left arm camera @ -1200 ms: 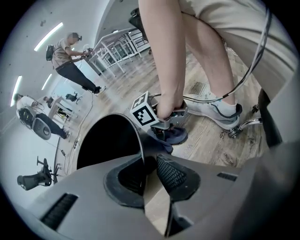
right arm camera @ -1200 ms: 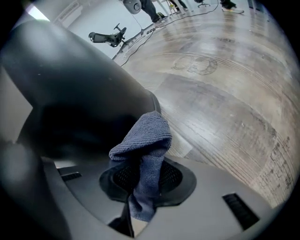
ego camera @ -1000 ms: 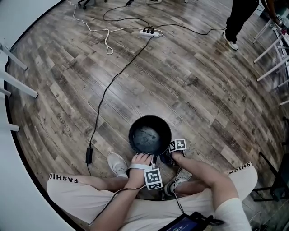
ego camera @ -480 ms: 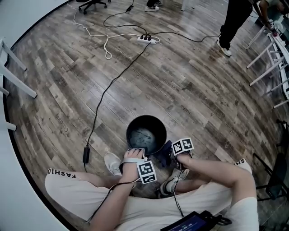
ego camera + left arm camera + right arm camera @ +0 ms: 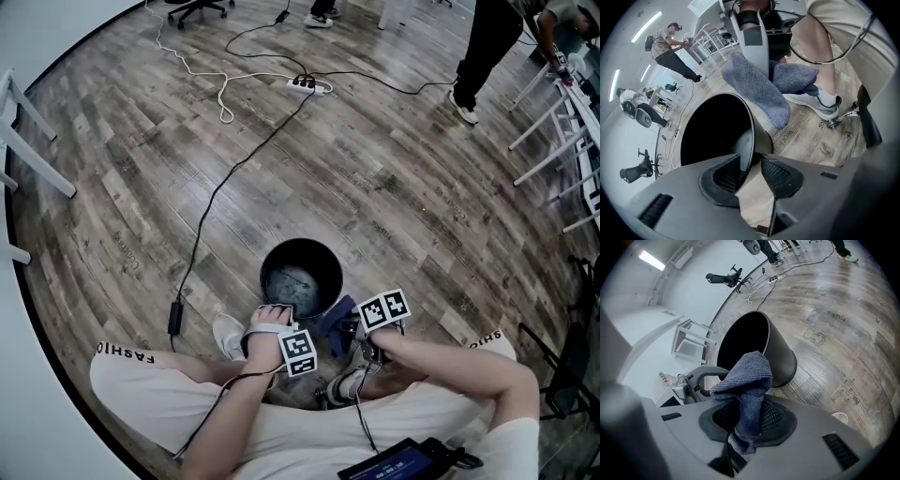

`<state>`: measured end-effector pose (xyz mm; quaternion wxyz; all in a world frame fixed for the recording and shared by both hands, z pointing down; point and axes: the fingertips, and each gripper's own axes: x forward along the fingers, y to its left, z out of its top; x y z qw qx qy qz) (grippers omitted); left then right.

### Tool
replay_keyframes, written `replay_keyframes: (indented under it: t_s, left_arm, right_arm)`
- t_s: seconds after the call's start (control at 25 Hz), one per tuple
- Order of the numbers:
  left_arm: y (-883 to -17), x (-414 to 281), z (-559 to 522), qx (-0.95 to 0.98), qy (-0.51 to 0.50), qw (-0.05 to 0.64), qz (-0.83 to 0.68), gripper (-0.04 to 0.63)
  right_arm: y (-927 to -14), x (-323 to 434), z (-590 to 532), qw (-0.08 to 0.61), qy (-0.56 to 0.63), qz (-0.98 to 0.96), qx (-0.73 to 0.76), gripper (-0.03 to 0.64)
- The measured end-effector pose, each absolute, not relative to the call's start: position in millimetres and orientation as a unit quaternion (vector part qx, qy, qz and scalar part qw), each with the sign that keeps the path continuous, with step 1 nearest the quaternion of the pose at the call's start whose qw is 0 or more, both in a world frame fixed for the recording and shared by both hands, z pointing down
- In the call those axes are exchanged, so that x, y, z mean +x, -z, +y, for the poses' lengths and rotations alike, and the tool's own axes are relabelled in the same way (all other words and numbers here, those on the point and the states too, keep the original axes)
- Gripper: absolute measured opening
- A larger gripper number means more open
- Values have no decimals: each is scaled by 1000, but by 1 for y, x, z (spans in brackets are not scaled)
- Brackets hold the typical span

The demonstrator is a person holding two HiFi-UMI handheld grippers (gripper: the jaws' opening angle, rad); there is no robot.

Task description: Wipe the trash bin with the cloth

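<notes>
The round black trash bin (image 5: 302,277) stands upright on the wooden plank floor (image 5: 375,169), just in front of the seated person's feet. It looks like a thin-walled, stiff and probably light pail with a smooth skin, so I judge it will skid or tip under a firm wipe unless something pins it. The rim is the natural place to hold it.

The left gripper (image 5: 749,171) is there now. Its fingers (image 5: 780,176) straddle the near rim, one inside and one outside. They stand wide and have just been closing a little, with a gap showing on the outer side, so they are not clamped.

The right gripper (image 5: 747,418) hangs beside the bin, its fingers pinched on a blue-grey terry cloth (image 5: 747,376). The cloth is soft and limp, bunched above the grip and trailing below. It should mould to the curved wall, but a loose fold may slip, so a deep hold on the bunch suits it best.
</notes>
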<state>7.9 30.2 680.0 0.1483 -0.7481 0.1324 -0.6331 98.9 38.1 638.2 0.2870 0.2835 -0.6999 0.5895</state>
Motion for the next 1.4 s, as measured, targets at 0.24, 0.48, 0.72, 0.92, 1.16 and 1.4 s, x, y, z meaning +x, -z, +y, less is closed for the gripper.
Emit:
replay_keyframes:
  t_s: [0.24,0.48,0.72,0.92,1.16,1.4]
  left_arm:
    - [-680,12,36,-746,637,155,120,113]
    - [-679,24,36,-753,625,167,119,100]
    - [-675,39,37,-766,608,172,116,84]
    - [-675,47,37,-777,597,164,117,80]
    - [-674,49,36,-781,592,161,117,78]
    - [-674,52,36,-784,588,161,121,78]
  right_arm:
    - [-656,96,31,313,-578,-693,296,83]
    - [-678,93,22,302,-591,-688,294,83]
    - [-725,101,14,296,-597,-685,293,83]
    - [-769,110,7,299,-583,-696,292,84]
    - [-819,115,0,310,-568,-705,291,83]
    - [-878,123,-3,319,-550,-701,323,83]
